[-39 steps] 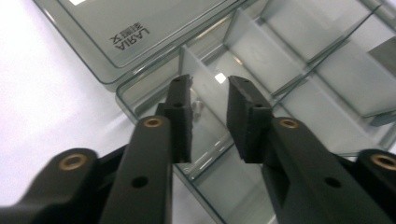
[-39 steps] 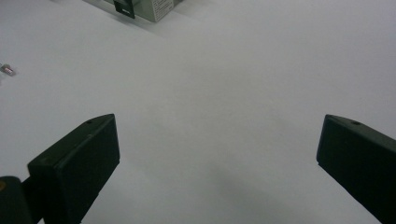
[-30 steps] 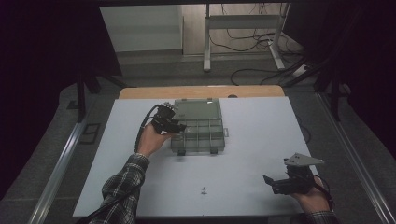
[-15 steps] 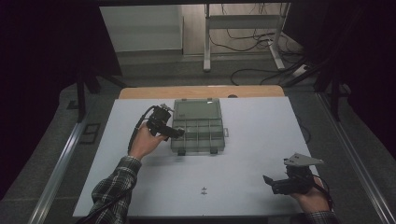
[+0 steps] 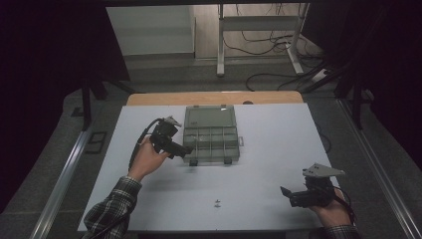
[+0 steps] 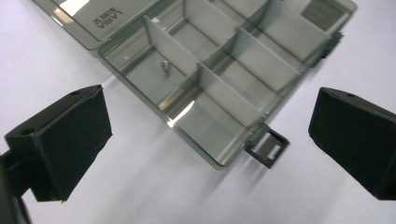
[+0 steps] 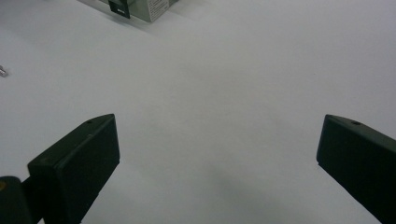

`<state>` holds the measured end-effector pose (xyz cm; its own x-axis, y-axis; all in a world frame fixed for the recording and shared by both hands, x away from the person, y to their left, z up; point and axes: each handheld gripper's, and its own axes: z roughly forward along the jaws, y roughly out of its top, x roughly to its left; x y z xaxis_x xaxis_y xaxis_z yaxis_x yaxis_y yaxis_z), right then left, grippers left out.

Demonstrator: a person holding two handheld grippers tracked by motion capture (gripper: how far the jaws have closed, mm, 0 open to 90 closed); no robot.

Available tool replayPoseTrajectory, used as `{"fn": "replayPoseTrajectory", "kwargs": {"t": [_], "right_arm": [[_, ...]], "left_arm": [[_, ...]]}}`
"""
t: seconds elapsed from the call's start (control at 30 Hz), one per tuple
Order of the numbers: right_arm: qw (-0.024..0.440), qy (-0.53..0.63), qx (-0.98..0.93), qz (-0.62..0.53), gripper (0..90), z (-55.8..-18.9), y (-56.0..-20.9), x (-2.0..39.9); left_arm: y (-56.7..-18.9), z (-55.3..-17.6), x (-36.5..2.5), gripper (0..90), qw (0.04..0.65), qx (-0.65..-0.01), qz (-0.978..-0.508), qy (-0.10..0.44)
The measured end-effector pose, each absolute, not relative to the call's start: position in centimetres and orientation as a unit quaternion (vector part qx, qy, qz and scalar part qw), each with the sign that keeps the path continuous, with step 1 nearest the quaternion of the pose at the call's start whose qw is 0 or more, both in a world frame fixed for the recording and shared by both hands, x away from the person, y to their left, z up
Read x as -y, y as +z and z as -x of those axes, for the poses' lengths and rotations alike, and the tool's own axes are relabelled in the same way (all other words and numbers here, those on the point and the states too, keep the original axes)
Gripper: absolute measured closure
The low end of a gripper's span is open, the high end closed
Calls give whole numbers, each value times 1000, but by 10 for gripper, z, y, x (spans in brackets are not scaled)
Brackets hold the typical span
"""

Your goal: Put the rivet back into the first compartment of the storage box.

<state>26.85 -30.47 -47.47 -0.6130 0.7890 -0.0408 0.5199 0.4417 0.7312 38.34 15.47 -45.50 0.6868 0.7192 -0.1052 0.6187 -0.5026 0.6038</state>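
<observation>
A clear grey compartment box (image 5: 211, 137) lies on the white table (image 5: 278, 134) with its lid (image 5: 209, 117) folded back. My left gripper (image 5: 187, 149) hovers at the box's near left corner. Its jaws have just been opening and now stand wide with nothing held. In the left gripper view the left gripper (image 6: 208, 128) frames the box (image 6: 224, 74). A small metal screw (image 6: 164, 66) stands in one compartment, and a black latch (image 6: 266, 149) hangs off the corner. My right gripper (image 5: 285, 192) rests open near the table's front right, and the right gripper (image 7: 215, 158) has bare table between its jaws.
Two tiny metal parts (image 5: 217, 203) lie near the front edge at the middle. A small part (image 7: 2, 71) shows at the left edge of the right gripper view. A wooden strip (image 5: 214, 97) borders the table's far side, with cables on the floor beyond.
The left hand has drawn back from over the box's left compartments toward its near left corner, and its jaws have spread. The right hand has stayed put.
</observation>
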Motion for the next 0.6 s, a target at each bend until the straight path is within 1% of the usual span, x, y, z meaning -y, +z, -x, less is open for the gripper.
{"fn": "replayPoseTrajectory", "kwargs": {"t": [0.23,0.47,0.6], "right_arm": [[192,349,-828,-395,0,-269,-475,304],[192,347,-829,-395,0,-269,-476,304],[192,346,-829,-395,0,-269,-476,304]], "left_arm": [[-453,-366,-150,0,320,-370,-869,78],[-457,-352,-148,0,321,-351,-878,57],[-459,-343,-147,0,333,-341,-878,49]]}}
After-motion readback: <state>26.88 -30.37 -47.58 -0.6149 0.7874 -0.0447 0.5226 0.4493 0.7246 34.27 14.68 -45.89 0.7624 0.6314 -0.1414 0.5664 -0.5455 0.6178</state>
